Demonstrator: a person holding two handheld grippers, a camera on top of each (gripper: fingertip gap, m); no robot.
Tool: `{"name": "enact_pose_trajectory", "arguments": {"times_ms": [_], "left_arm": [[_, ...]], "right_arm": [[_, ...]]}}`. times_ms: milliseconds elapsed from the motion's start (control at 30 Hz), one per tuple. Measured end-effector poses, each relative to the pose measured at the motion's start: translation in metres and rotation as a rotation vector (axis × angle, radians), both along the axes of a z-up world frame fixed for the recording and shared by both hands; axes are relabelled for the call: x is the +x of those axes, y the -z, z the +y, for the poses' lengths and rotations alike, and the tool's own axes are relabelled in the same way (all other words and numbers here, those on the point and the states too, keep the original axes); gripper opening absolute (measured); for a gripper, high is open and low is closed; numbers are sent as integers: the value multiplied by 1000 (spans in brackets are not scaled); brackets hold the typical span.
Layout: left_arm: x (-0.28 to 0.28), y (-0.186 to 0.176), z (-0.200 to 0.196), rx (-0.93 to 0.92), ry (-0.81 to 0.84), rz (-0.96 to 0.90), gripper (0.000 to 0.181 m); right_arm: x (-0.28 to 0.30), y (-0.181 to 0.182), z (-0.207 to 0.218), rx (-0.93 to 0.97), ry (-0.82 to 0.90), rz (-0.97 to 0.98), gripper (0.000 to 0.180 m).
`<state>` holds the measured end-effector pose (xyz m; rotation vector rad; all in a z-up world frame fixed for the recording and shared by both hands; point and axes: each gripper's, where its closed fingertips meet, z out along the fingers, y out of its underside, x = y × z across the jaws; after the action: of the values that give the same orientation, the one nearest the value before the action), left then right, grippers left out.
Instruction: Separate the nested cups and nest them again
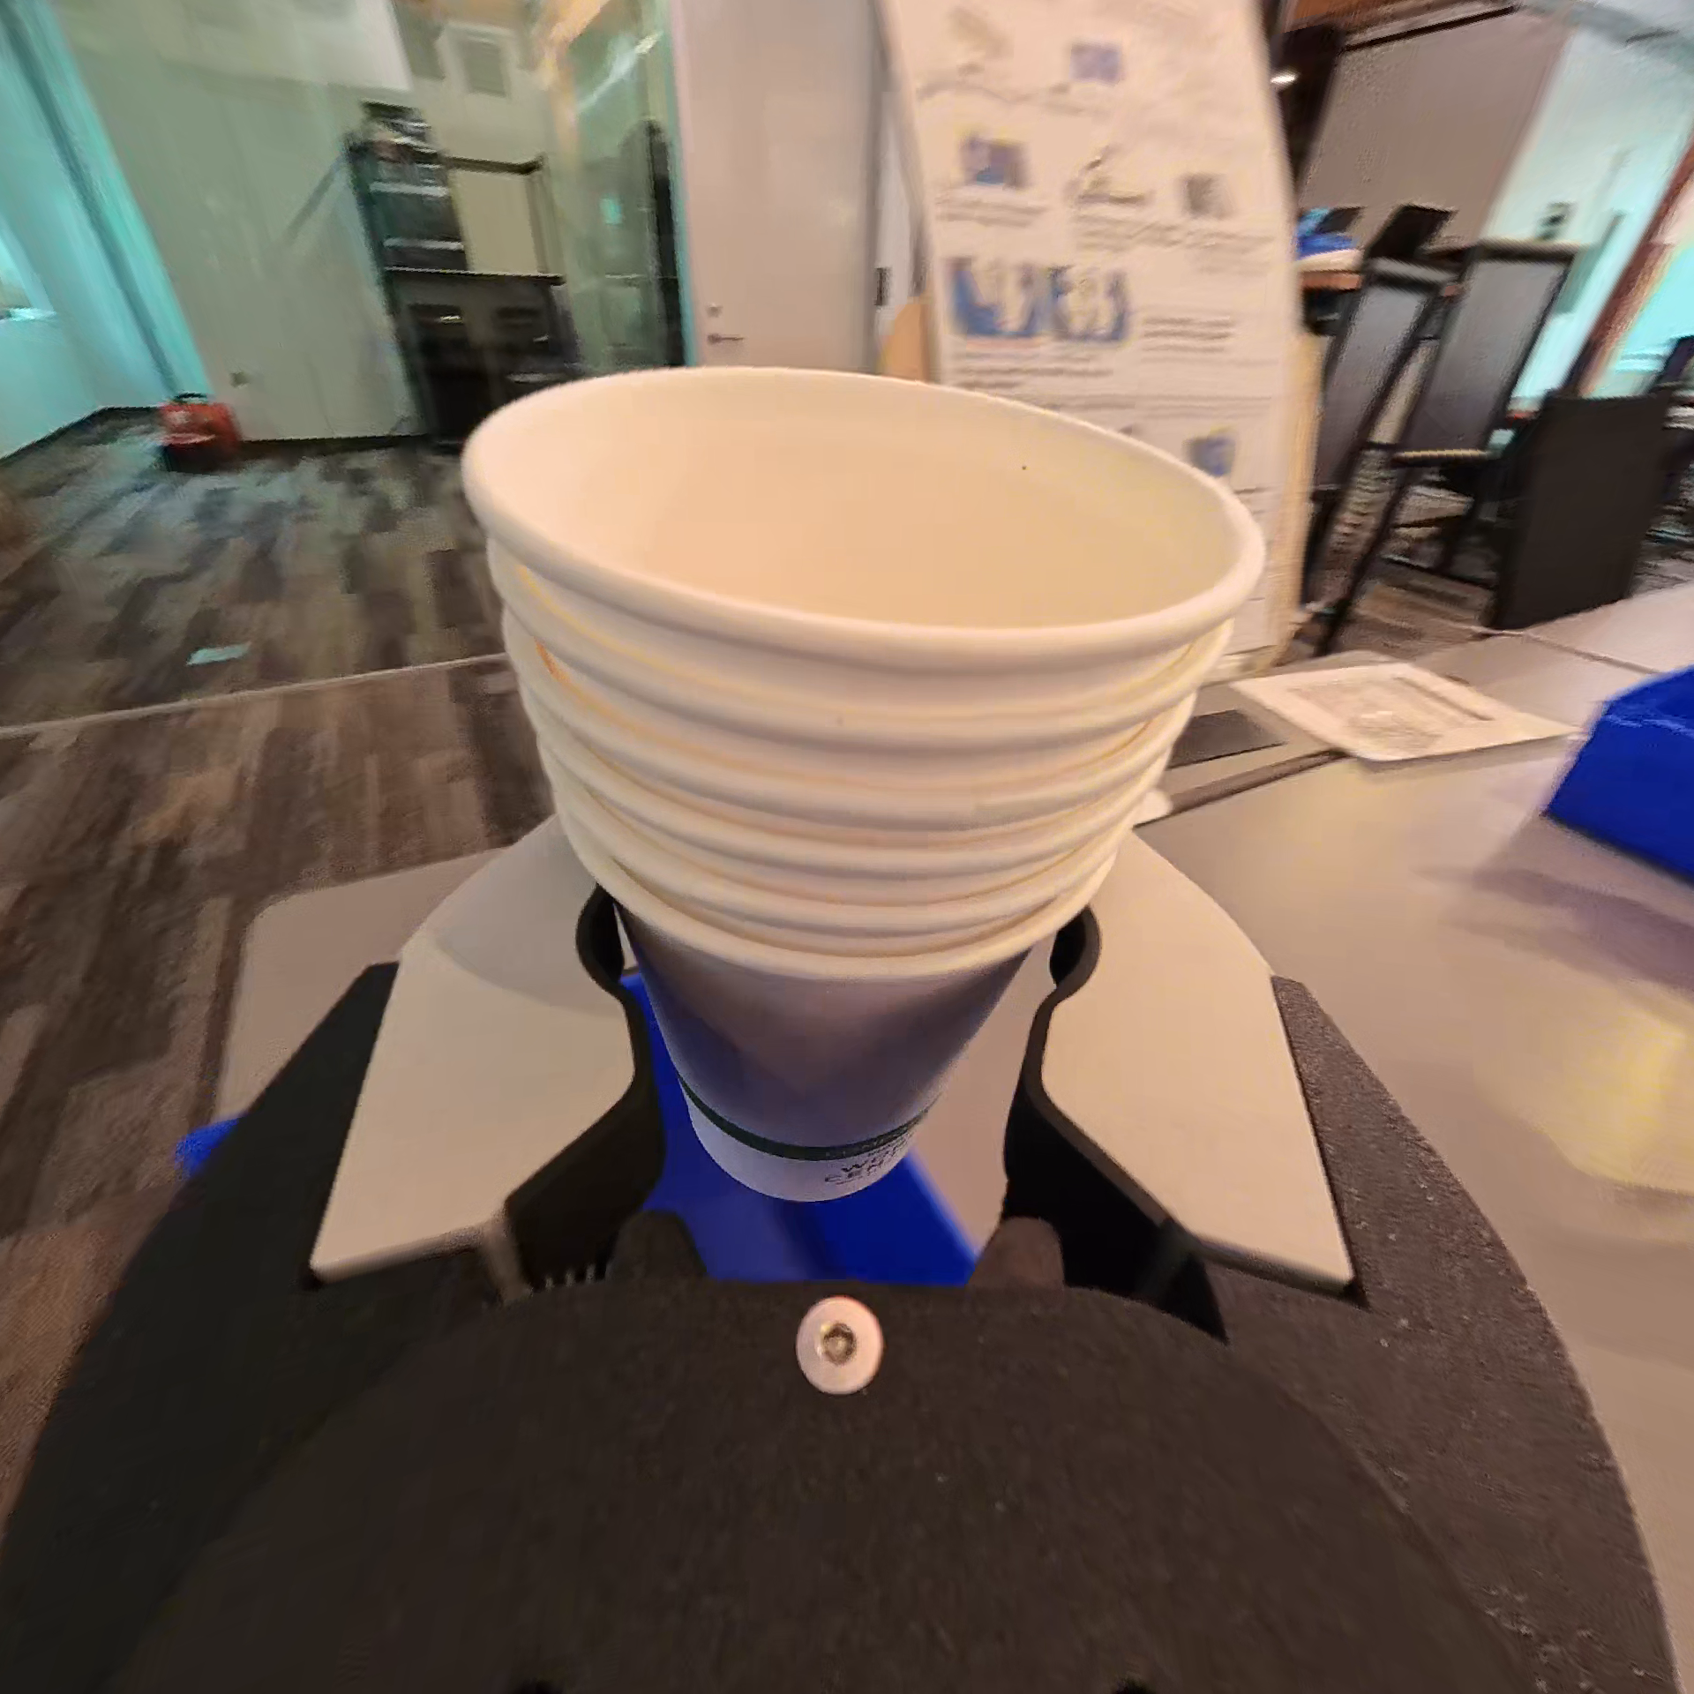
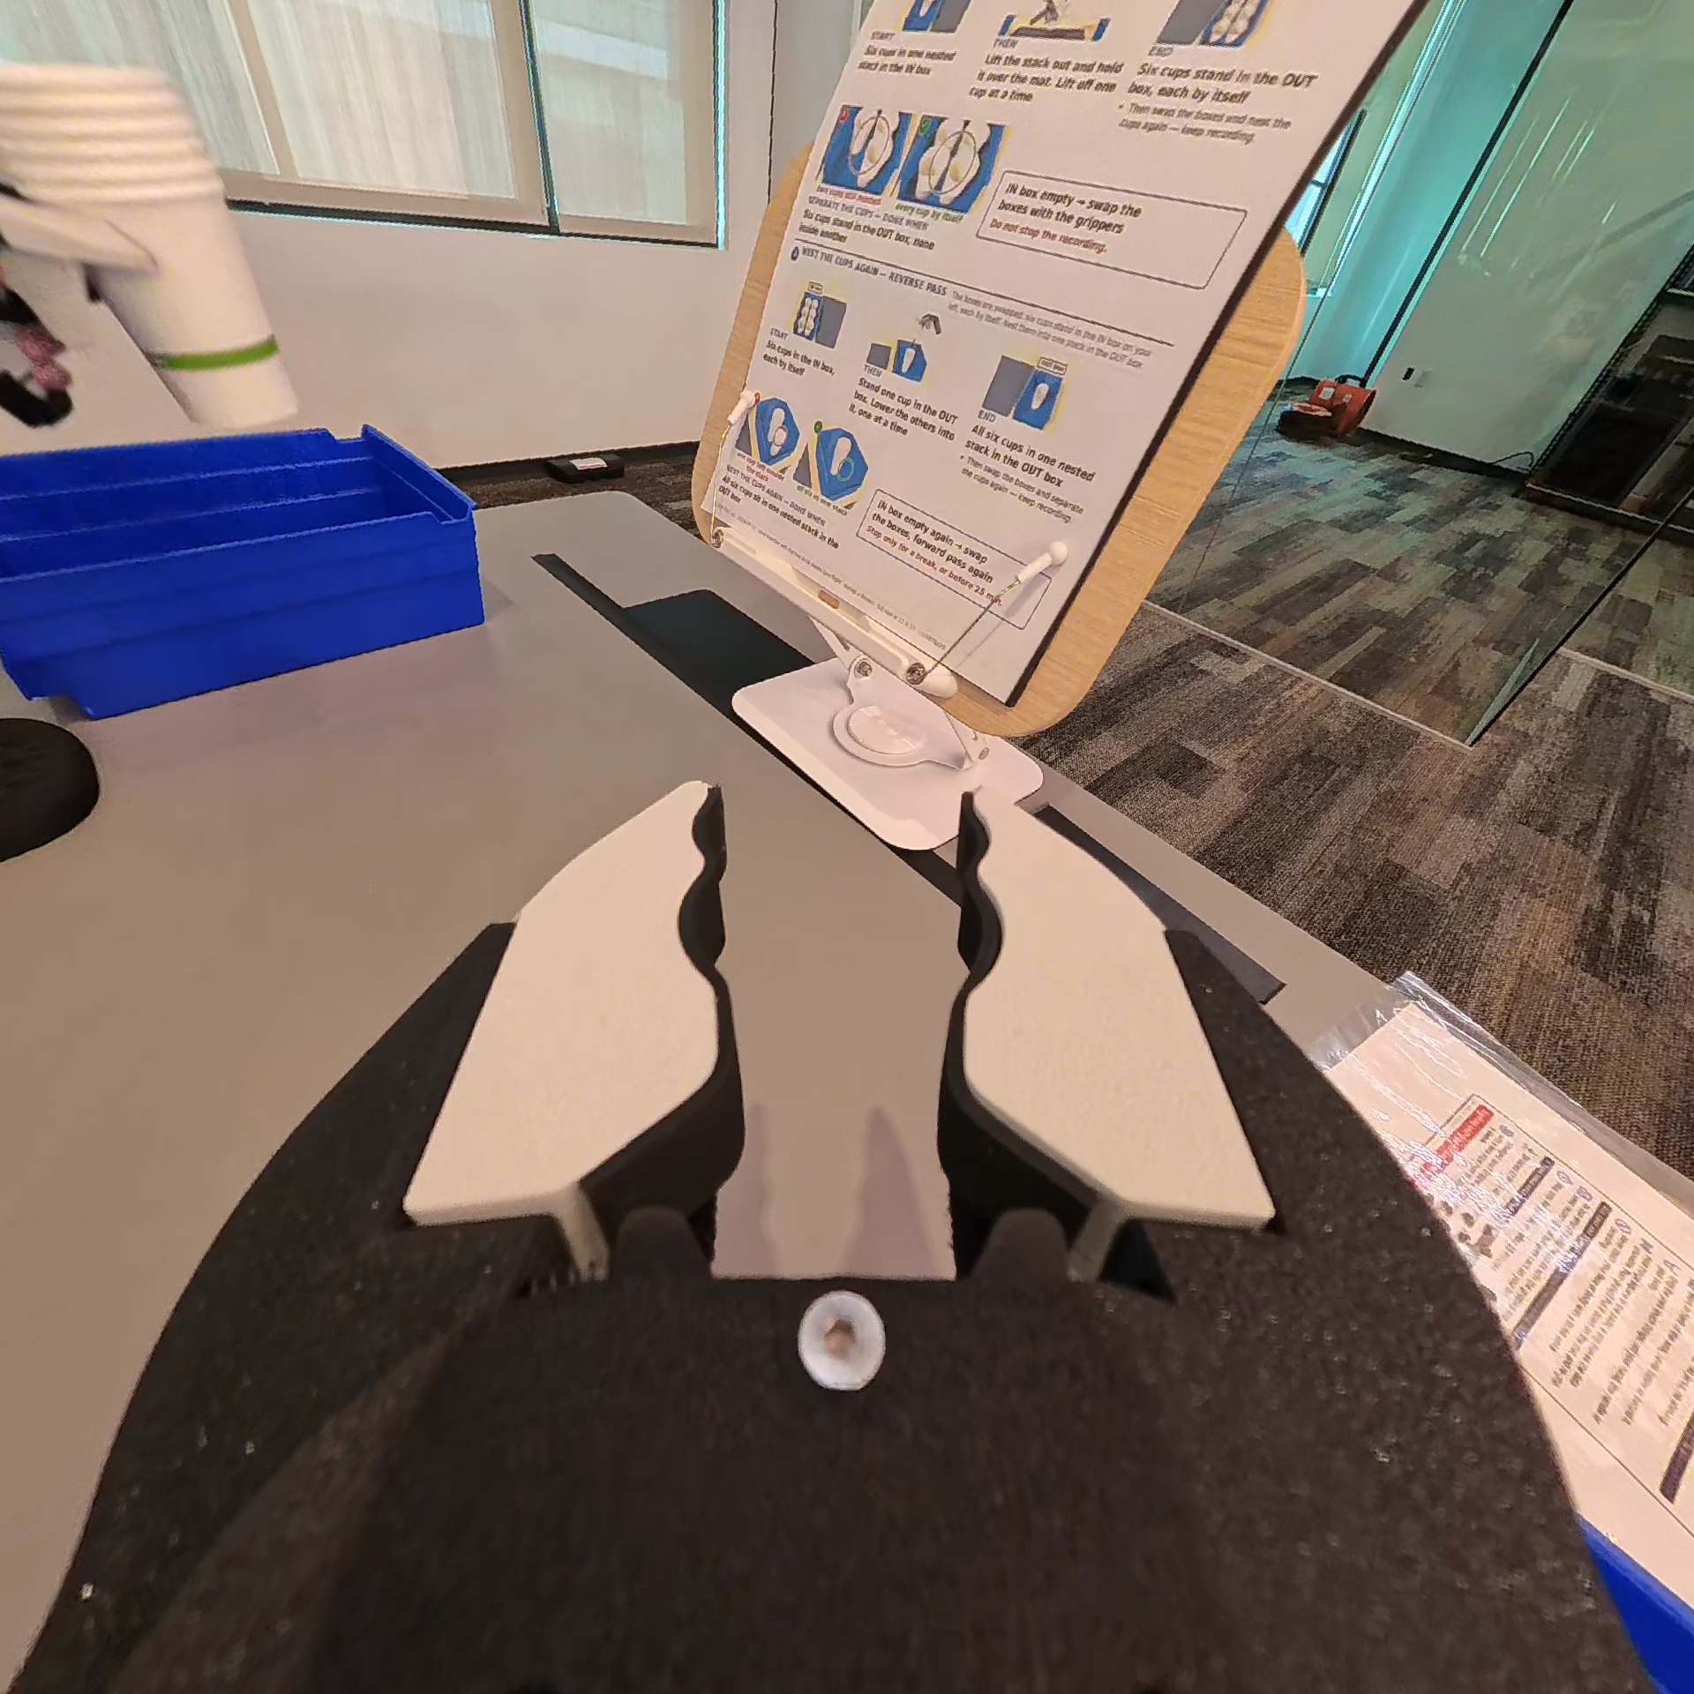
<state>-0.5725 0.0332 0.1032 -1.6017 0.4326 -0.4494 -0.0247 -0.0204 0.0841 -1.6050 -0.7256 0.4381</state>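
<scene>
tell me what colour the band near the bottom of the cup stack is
Green, on the white cup stack; clearest in the right wrist view.

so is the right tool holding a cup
No, the right tool is open with only bare table between its fingers; the cups are in the left tool.

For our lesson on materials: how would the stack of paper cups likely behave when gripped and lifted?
The stack of paper cups is probably light, being thin paper. The left hand-held gripper grips only the outermost cup's wall, which would likely dent under a hard squeeze. The uneven rims suggest loose nesting, so the inner cups might slip if tipped.
</scene>
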Motion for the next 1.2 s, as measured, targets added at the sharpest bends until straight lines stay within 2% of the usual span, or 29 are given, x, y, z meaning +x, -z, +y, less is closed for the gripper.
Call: {"name": "enact_pose_trajectory", "arguments": {"times_ms": [100, 200, 400, 567, 667, 800, 1067, 1200], "left_arm": [[61, -22, -13, -20, 142, 5, 93], [136, -25, -27, -27, 289, 29, 93], [286, 6, -53, -86, 590, 4, 93], [368, 29, -51, -117, 750, -28, 93], [390, 43, -49, -110, 788, 27, 93], [394, 65, -49, -114, 818, 97, 93], [382, 42, -42, -154, 848, 64, 93], [364, 51, -45, -155, 867, 83, 93]], "right_arm": [[-3, 1, -1, 0, -8, -15, 48], [-8, 3, -5, -1, -35, -44, 47], [-14, 1, -30, 35, -133, -154, 41], [-3, -8, -45, 69, -149, -178, 33], [7, -8, -46, 63, -135, -157, 32], [10, -1, -44, 33, -137, -179, 32], [-41, -4, -72, 28, -255, -315, 33], [-77, -11, -79, -12, -318, -334, 33]]}}
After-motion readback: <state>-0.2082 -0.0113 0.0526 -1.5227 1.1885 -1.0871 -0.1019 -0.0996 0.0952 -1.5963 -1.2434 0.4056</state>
